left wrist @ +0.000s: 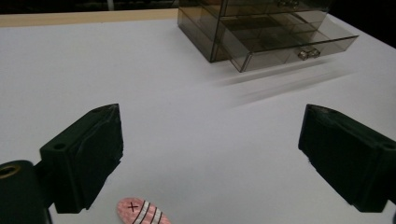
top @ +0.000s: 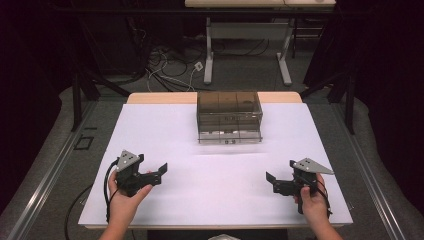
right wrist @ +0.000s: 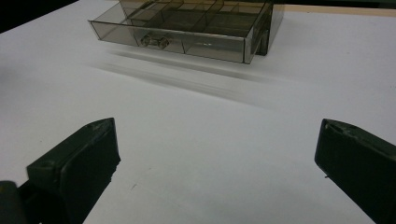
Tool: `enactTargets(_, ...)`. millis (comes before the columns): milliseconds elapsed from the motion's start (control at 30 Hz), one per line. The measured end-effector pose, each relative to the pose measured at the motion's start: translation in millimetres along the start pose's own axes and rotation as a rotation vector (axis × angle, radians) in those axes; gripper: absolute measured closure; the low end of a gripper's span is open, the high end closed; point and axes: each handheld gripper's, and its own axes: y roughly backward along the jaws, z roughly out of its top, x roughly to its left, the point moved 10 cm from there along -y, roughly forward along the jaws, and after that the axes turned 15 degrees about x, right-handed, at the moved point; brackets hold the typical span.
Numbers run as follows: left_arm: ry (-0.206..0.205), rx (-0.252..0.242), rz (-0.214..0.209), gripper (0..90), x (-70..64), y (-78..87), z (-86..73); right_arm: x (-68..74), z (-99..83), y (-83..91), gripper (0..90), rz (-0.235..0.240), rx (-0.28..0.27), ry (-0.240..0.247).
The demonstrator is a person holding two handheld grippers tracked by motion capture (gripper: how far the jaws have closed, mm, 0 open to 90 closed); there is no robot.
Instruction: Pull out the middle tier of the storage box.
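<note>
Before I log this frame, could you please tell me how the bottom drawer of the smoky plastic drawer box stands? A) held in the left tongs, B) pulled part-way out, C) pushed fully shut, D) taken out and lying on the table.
B: the bottom drawer sticks out in front of the drawer box while still seated in it, and both the left tongs and right tongs are open, apart from it.
</note>
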Motion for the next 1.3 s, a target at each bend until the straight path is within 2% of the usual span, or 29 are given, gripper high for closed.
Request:
enactTargets(133, 0.026, 0.015, -0.017, 10.1, 4.2, -3.7, 2.7, -1.2, 0.7, -0.6, 0.0, 0.000, -0.005, 0.004)
enactTargets(233, 0.041, 0.032, -0.007, 16.1, 6.9, -5.2, 1.1, -1.6, 1.8, -0.6, 0.0, 0.005, -0.009, -0.006)
enactTargets(433, 0.066, 0.038, 0.014, 16.1, 11.2, -7.4, -5.9, -2.5, 1.8, -1.0, 0.3, -0.002, -0.012, -0.009)
enactTargets(500, 0.067, 0.043, 0.026, 16.4, 13.2, -9.4, -9.6, -2.6, 0.4, -0.7, 0.5, 0.003, 0.003, -0.007)
enactTargets(533, 0.068, 0.047, 0.035, 16.6, 14.1, -10.2, -11.8, -3.3, -2.1, 0.6, 0.5, -0.002, 0.030, -0.004)
enactTargets(567, 0.069, 0.050, 0.039, 17.3, 14.7, -11.0, -13.6, -3.4, 0.0, -0.9, 0.5, -0.002, 0.006, -0.007)
enactTargets(667, 0.067, 0.073, 0.044, 20.3, 15.6, -13.3, -19.7, -2.7, 0.3, -1.8, 0.5, 0.012, 0.003, -0.005)
enactTargets(867, 0.070, 0.099, 0.066, 27.9, 18.4, -14.0, -28.4, -4.0, 0.8, -0.4, 0.5, 0.008, -0.002, -0.004)
enactTargets(1067, 0.122, 0.115, 0.086, 30.2, 21.9, -11.7, -34.4, -3.4, 0.6, -1.6, 0.5, 0.016, -0.002, -0.009)
enactTargets(1167, 0.163, 0.115, 0.078, 31.0, 23.2, -10.1, -35.9, -3.0, -0.5, -1.5, 0.5, 0.017, 0.011, -0.004)
enactTargets(1233, 0.182, 0.110, 0.087, 31.3, 25.1, -9.5, -36.4, -2.7, 0.5, -1.9, 0.5, 0.014, -0.002, -0.007)
enactTargets(1300, 0.203, 0.124, 0.081, 32.0, 26.9, -9.3, -38.6, -2.8, 0.3, -2.0, 0.5, 0.012, 0.000, -0.002)
